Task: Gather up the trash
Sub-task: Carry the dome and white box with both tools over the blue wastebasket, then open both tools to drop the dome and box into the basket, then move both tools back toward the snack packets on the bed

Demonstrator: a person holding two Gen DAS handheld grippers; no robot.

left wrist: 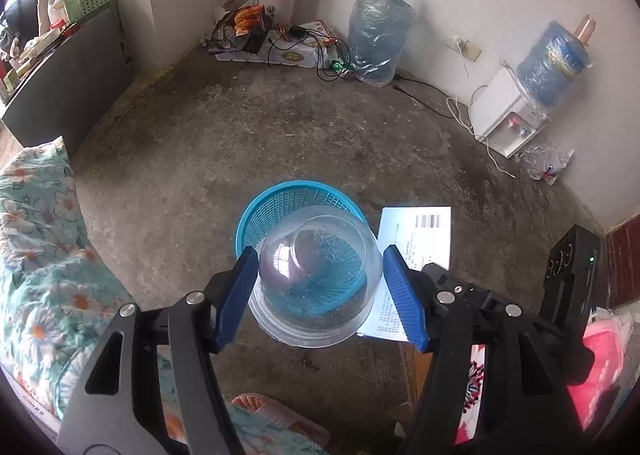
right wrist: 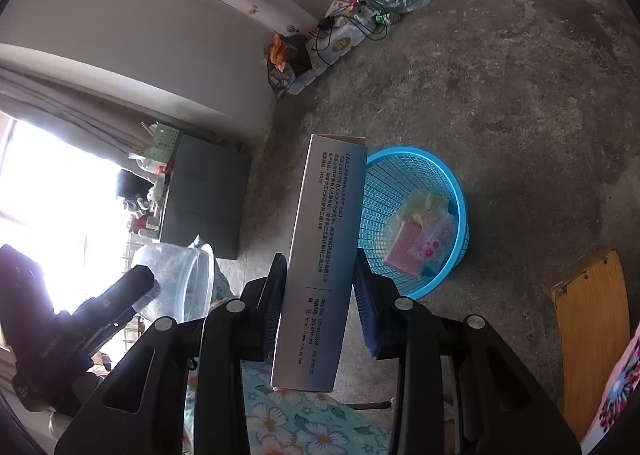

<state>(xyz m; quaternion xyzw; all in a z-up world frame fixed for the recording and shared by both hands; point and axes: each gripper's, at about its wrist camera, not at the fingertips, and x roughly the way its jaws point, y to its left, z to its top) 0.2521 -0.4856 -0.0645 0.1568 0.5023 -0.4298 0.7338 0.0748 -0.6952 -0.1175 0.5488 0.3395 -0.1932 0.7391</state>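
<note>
While over one basket [right wrist: 416, 215]: one cup [left wrist: 314, 275]; one box [right wrist: 320, 255].

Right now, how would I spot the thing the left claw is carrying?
Find the blue mesh wastebasket standing on the bare concrete floor. Just above it, between the blue pads of the left claw, sits a clear plastic dome lid. It is round and see-through, while the neighbouring white printed carton in the right claw is flat-sided and opaque.

Left hand-held gripper [left wrist: 320, 287] spread wide around its load, right hand-held gripper [right wrist: 320, 303] clamped tight.
</note>
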